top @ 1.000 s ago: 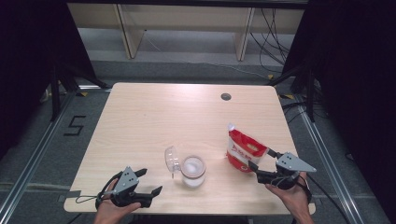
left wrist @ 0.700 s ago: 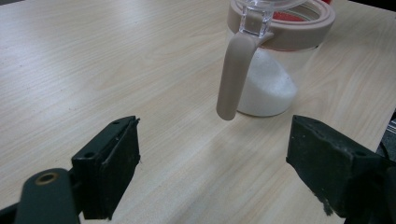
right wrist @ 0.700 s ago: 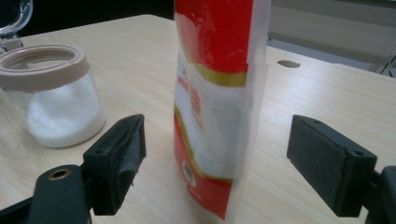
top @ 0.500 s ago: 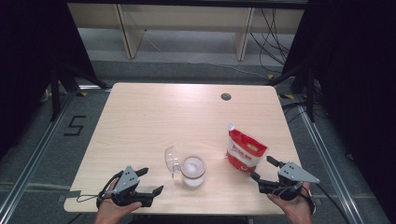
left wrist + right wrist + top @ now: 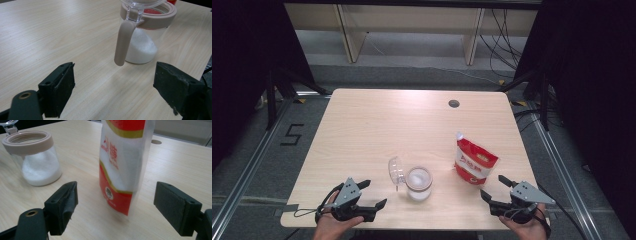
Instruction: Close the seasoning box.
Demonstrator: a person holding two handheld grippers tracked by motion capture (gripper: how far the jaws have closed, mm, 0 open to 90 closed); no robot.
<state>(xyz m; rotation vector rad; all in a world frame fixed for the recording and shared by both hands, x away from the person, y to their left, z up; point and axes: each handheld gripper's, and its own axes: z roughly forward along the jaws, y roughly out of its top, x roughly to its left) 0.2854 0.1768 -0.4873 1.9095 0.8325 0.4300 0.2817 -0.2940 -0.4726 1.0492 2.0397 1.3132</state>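
The red and white pouch [image 5: 475, 165] stands upright on the worktop [image 5: 377, 125], near its right front, and the glass jar [image 5: 419, 183] partly filled with white grains sits just to its left, apart from it, with the clear hinged lid [image 5: 396, 172] tipped open to the jar's left. The right gripper [image 5: 501, 190] is held just in front of the pouch with its jaws spread wide and nothing between them; the left gripper [image 5: 373, 194] is held at the front left edge, jaws likewise wide and empty, aimed toward the jar's beige handle [image 5: 123, 42]. The step in hand is judged to be a grasp of the pouch for pouring into the jar. It would be done best if the pouch were taken across its narrow middle, squarely between the two pads [image 5: 177, 206], so that the soft film is not crumpled and the spout at the top is kept free. The jar could be steadied by its handle or rim [image 5: 28, 142], since a light vessel may be pushed aside. The lid should be left well clear of the pouring path
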